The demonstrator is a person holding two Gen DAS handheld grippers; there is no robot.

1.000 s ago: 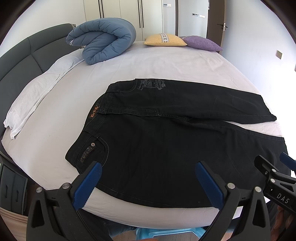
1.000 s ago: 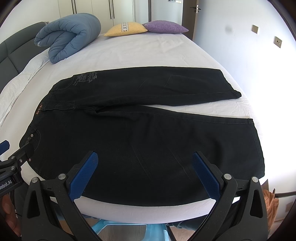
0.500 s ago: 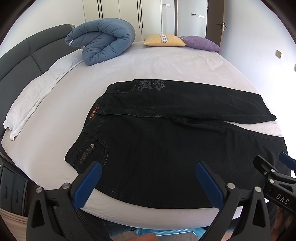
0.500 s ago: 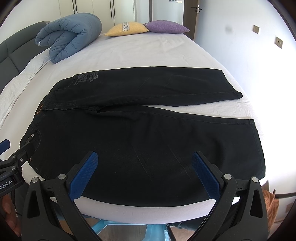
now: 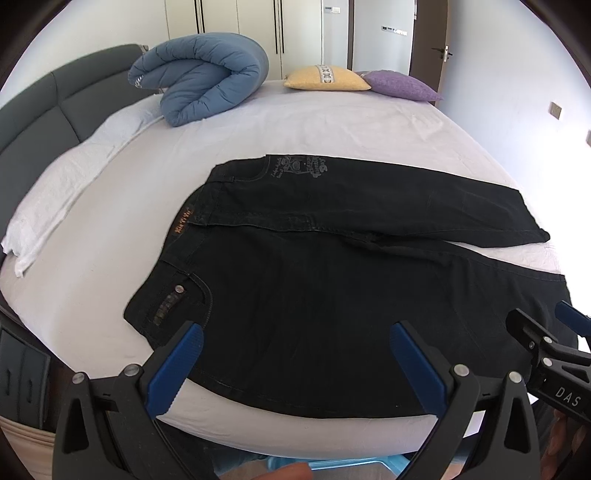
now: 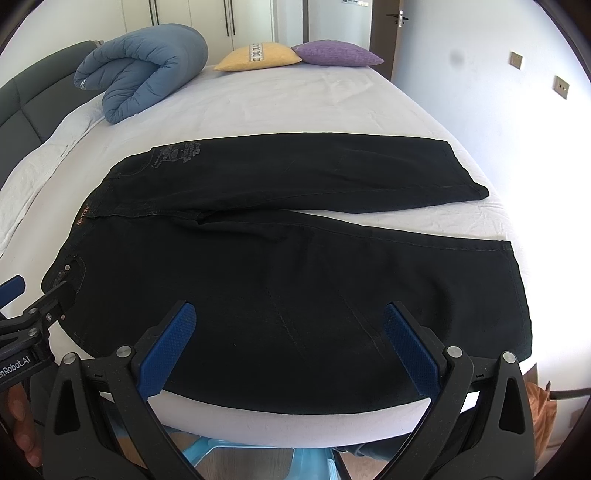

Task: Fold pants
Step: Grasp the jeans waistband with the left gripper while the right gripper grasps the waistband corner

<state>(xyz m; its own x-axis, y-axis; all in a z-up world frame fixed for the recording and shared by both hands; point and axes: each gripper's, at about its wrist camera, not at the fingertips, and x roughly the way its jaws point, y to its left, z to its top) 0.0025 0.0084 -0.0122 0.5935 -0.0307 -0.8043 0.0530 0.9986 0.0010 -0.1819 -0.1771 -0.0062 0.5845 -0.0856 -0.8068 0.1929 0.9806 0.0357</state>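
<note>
White bed sheet (image 5: 332, 122) holds black pants (image 5: 332, 288) spread flat for folding, while left gripper (image 5: 295, 354) and right gripper (image 6: 288, 332) hover wide open, empty.

We're in a bedroom, in somebody's home. A wide bed (image 5: 314, 125) with a white sheet fills most of the frame, and its dark grey padded headboard (image 5: 55, 99) curves up the left edge. At upper left a rolled blue duvet (image 5: 207, 77) lies on the mattress; at top centre sit a yellow cushion (image 5: 327, 78) and a purple cushion (image 5: 400, 85). Behind them, along the top, run white wardrobe doors (image 5: 236, 18) with dark handles. A dark door (image 6: 397, 22) with a lever handle stands at upper right, wall switches (image 6: 561, 86) beside it.
</note>
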